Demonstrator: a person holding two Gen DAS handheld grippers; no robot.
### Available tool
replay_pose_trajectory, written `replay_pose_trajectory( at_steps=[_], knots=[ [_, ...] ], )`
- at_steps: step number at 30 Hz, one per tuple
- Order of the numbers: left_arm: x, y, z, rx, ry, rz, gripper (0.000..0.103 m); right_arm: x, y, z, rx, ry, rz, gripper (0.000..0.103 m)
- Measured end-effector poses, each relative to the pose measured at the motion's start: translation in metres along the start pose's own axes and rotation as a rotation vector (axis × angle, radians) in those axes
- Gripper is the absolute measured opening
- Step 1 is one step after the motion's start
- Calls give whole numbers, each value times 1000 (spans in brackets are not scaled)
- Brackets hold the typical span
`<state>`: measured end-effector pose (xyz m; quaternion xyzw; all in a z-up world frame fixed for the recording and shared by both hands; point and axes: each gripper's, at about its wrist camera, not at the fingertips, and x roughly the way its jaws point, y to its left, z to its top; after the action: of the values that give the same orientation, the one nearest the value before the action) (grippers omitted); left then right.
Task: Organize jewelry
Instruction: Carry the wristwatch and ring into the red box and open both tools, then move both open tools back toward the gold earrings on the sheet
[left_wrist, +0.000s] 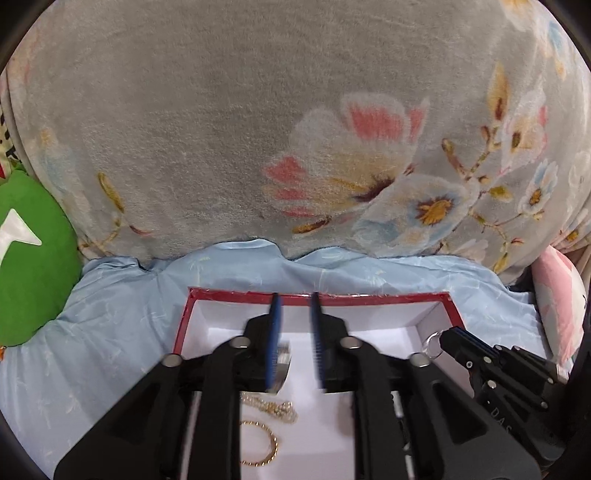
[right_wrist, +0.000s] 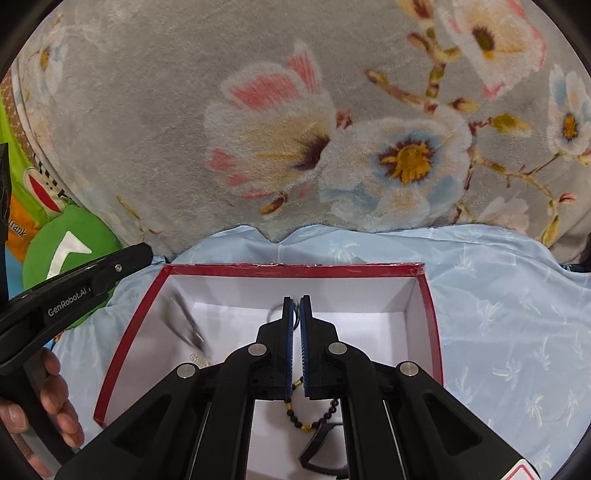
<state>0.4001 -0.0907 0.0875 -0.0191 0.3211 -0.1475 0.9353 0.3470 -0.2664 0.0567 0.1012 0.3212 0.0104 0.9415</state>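
My right gripper (right_wrist: 297, 306) clamps a thin silver ring (left_wrist: 432, 341) – left gripper (left_wrist: 295, 306) spread apart – over the red-rimmed white cardboard box (right_wrist: 295, 269).

blur: silver band (left_wrist: 282, 360) smeared beside left tool (left_wrist: 295, 343) pad, shape unclear | hidden: dark bead string (right_wrist: 314, 417) runs up between right tool (right_wrist: 297, 347) pads, held part unseen | blur: grey streak (right_wrist: 184, 325) in box (right_wrist: 291, 270) unidentifiable | cut off: gold chain (left_wrist: 264, 443) partly behind tool body
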Motion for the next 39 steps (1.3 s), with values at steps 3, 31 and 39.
replay_pose_trajectory(
  at_steps=[3, 31, 39],
  knots=[
    [2, 2, 5, -5, -39, 50, 51, 3, -3, 0, 1, -23, -35, 35],
    [-149, 40, -191, -70, 191, 87, 62, -154, 13, -208, -23, 157, -56, 43],
    [-157, 40, -257, -67, 320, 98, 62, -153, 18, -252, 1, 240, -35, 43]
  ],
)
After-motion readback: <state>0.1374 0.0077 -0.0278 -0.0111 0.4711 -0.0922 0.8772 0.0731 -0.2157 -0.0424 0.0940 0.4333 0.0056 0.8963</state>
